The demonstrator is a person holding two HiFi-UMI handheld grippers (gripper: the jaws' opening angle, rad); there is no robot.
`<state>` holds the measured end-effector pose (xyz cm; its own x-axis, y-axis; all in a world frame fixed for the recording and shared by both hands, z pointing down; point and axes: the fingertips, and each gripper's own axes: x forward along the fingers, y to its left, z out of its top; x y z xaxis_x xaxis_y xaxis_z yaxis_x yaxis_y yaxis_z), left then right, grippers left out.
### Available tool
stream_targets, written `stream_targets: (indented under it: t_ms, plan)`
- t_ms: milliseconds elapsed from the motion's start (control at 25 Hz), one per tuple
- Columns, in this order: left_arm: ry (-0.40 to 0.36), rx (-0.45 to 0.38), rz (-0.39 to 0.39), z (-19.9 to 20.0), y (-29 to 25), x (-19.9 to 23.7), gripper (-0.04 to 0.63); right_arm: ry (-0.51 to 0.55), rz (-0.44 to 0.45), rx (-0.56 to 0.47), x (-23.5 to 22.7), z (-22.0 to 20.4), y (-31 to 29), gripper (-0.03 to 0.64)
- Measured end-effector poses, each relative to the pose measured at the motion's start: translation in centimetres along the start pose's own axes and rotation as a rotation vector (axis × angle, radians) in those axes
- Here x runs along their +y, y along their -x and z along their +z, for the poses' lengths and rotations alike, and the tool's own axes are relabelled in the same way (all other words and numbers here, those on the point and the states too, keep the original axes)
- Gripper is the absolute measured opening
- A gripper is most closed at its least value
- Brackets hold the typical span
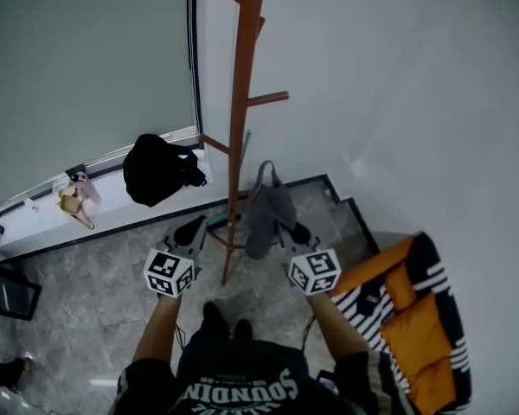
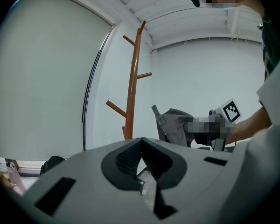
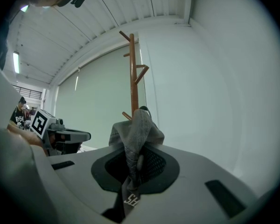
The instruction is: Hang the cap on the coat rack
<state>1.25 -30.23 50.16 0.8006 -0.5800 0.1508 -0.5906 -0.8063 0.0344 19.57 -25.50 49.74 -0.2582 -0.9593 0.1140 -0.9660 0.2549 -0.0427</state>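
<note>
A grey cap hangs bunched from my right gripper, which is shut on a fold of its fabric. In the right gripper view the cap rises between the jaws of the right gripper and partly covers the coat rack behind it. The wooden coat rack, with several slanted pegs, stands just beyond both grippers, against the wall. My left gripper is left of the pole, shut with nothing in it. From the left gripper the cap shows to the right of the rack.
A black bag lies on the white window ledge, with small items further left. An orange cushion on a black-and-white striped cloth is at the right. A dark object sits at the left edge. The floor is grey marble.
</note>
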Motion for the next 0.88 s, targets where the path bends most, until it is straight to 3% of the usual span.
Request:
stream_targets:
  t_ms: [440,880]
  plan:
    - [0.017,0.017,-0.042,-0.9,-1.9,-0.6,0.000,-0.023,-0.049,0.028,-1.7,-1.3,0.5,0.014]
    - [0.076,0.080,-0.066,-4.5,-3.4,-0.6,0.000,-0.060,-0.090,0.111,-3.7,-5.2,-0.4,0.014]
